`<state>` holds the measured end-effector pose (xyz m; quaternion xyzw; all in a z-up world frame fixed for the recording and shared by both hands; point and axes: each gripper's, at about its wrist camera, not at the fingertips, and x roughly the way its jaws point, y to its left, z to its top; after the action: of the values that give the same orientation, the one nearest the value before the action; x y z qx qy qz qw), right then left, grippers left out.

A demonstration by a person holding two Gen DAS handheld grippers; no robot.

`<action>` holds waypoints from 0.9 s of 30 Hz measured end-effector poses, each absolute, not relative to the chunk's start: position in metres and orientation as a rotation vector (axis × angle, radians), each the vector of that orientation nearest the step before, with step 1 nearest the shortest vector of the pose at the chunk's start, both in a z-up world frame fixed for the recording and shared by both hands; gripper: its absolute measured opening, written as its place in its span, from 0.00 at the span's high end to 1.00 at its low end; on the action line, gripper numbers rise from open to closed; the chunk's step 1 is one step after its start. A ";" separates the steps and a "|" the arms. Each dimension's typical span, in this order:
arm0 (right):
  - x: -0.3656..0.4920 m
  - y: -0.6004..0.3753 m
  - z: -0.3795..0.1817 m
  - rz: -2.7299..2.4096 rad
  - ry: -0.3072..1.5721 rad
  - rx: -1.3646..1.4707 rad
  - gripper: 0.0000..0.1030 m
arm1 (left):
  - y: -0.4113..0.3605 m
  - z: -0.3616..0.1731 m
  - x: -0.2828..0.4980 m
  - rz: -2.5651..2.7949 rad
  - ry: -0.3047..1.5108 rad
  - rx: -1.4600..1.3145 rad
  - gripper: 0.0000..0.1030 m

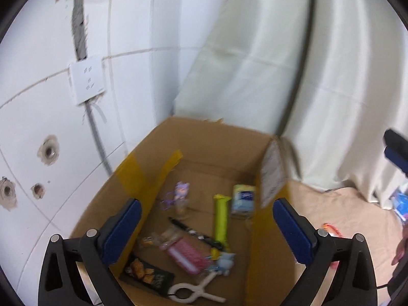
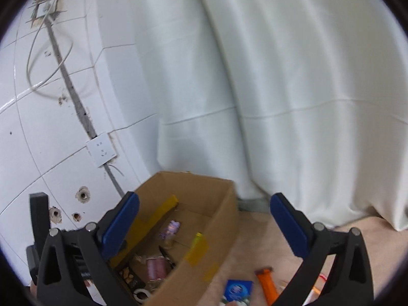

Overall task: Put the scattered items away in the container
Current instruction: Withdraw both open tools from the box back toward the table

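Note:
An open cardboard box [image 1: 204, 137] [image 2: 224, 219] stands on the floor by the tiled wall. Inside lie a yellow-green tube [image 1: 220, 220], a pale tissue pack [image 1: 243, 199], a purple figure [image 1: 181, 191], a black pen [image 1: 196, 234], a pink packet [image 1: 187, 255], a dark snack bag [image 1: 149, 275] and a white clip [image 1: 191, 289]. My left gripper [image 1: 206, 229] hangs over the box, jaws wide apart, nothing between them. My right gripper [image 2: 204, 224] is also open and empty, above the box's right wall. On the floor right of the box lie a blue packet [image 2: 238, 290] and an orange item [image 2: 267, 285].
A white curtain [image 2: 280, 89] hangs behind the box, reaching the beige floor [image 2: 260, 242]. The tiled wall [image 1: 38, 102] on the left carries a socket plate [image 1: 86, 81] and drill holes. More small items lie at the right floor edge [image 1: 331, 229].

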<state>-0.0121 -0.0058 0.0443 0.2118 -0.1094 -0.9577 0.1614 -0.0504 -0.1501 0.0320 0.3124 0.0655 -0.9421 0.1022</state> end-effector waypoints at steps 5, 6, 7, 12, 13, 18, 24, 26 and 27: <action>0.020 0.033 0.049 -2.844 -0.303 0.599 0.00 | -0.108 0.051 -0.037 -2.883 0.158 0.878 0.00; 0.029 0.042 0.051 -2.871 -0.302 0.597 0.00 | -0.096 0.054 -0.035 -2.907 0.144 0.871 0.00; 0.037 0.050 0.054 -2.895 -0.302 0.591 0.00 | -0.085 0.057 -0.034 -2.923 0.127 0.869 0.00; 0.080 0.089 0.063 -3.010 -0.306 0.558 0.00 | -0.038 0.056 -0.028 -2.983 0.106 0.864 0.00; 0.087 0.095 0.063 -3.034 -0.297 0.561 0.00 | -0.031 0.054 -0.028 -2.995 0.107 0.867 0.00; 0.111 0.121 0.051 -3.118 -0.235 0.655 0.00 | 0.000 0.036 -0.027 -3.007 0.076 0.907 0.00; 0.121 0.138 0.018 -3.189 -0.130 0.827 0.00 | 0.019 0.016 -0.025 -3.024 0.088 0.946 0.00; 0.124 0.146 0.006 -3.196 -0.177 0.858 0.00 | 0.024 0.008 -0.026 -3.028 0.092 0.974 0.00; 0.126 0.150 0.002 -3.194 -0.203 0.872 0.00 | 0.026 0.004 -0.026 -3.030 0.093 0.982 0.00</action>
<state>0.1262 0.1504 0.0018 0.2620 -0.0609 -0.9591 -0.0878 -0.0262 0.0260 0.0044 0.3082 0.0292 -0.9506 -0.0227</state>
